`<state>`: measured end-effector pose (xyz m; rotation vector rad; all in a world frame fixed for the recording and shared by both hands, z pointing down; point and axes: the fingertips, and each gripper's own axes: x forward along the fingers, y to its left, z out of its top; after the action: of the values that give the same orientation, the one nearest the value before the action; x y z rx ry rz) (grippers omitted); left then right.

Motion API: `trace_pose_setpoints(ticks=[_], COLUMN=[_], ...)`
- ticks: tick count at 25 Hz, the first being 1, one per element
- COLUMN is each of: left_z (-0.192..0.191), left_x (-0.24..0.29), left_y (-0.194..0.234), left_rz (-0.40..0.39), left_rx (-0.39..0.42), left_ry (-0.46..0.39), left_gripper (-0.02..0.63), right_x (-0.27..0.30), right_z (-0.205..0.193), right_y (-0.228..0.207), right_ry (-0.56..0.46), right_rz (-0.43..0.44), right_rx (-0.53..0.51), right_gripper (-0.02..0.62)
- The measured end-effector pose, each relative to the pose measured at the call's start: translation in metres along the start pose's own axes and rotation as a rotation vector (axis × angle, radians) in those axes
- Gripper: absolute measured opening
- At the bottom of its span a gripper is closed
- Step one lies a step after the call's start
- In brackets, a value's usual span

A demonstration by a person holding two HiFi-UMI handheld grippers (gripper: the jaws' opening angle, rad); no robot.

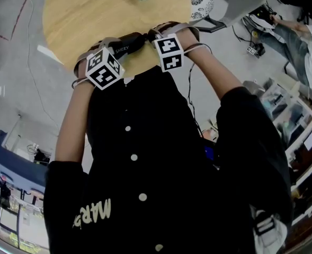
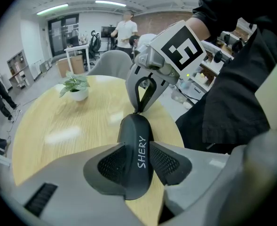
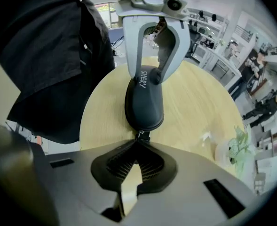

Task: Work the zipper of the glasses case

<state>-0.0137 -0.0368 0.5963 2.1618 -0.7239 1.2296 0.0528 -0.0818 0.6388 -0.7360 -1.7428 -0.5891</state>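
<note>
Glasses case (image 2: pixel 136 126) lies lengthwise between left tongs (image 2: pixel 138 162) clamping it and right tongs (image 3: pixel 138 147) pinching its zipper pull (image 3: pixel 142 136).

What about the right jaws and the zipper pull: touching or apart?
Touching. In the right gripper view, the right gripper has its jaws shut together on the zipper pull at the near end of the glasses case, with no gap showing.
</note>
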Motion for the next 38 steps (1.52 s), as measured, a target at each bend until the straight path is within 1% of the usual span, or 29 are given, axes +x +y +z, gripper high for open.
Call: trace_pose_setpoints(ticks=[3, 7, 11, 13, 22, 29, 38], left_z=[0.000, 0.001, 0.001, 0.001, 0.005, 0.007, 0.008], left_x=[-0.002, -0.006, -0.007, -0.009, -0.007, -0.010, -0.014], left_y=[0.000, -0.002, 0.000, 0.000, -0.001, -0.002, 0.000], left_rz=[-0.013, -0.018, -0.027, -0.028, -0.037, -0.058, -0.091], left_rx=[0.001, -0.002, -0.002, -0.001, -0.005, -0.042, -0.051], left_ry=[-0.001, 0.000, -0.010, -0.008, -0.003, -0.008, -0.002], left_gripper=[0.160, 0.160, 0.160, 0.160, 0.160, 0.160, 0.160], right_x=[0.000, -0.003, -0.002, -0.003, -0.001, 0.002, 0.006], right_z=[0.003, 0.010, 0.015, 0.020, 0.032, 0.054, 0.075], right_y=[0.006, 0.017, 0.020, 0.024, 0.036, 0.040, 0.038], right_ry=[-0.013, -0.027, -0.042, -0.051, -0.073, -0.097, -0.118], right_rz=[-0.016, -0.030, -0.066, -0.075, -0.114, -0.142, -0.197], right_rx=[0.111, 0.198, 0.323, 0.364, 0.451, 0.533, 0.622], right_gripper=[0.008, 0.008, 0.008, 0.009, 0.011, 0.008, 0.008])
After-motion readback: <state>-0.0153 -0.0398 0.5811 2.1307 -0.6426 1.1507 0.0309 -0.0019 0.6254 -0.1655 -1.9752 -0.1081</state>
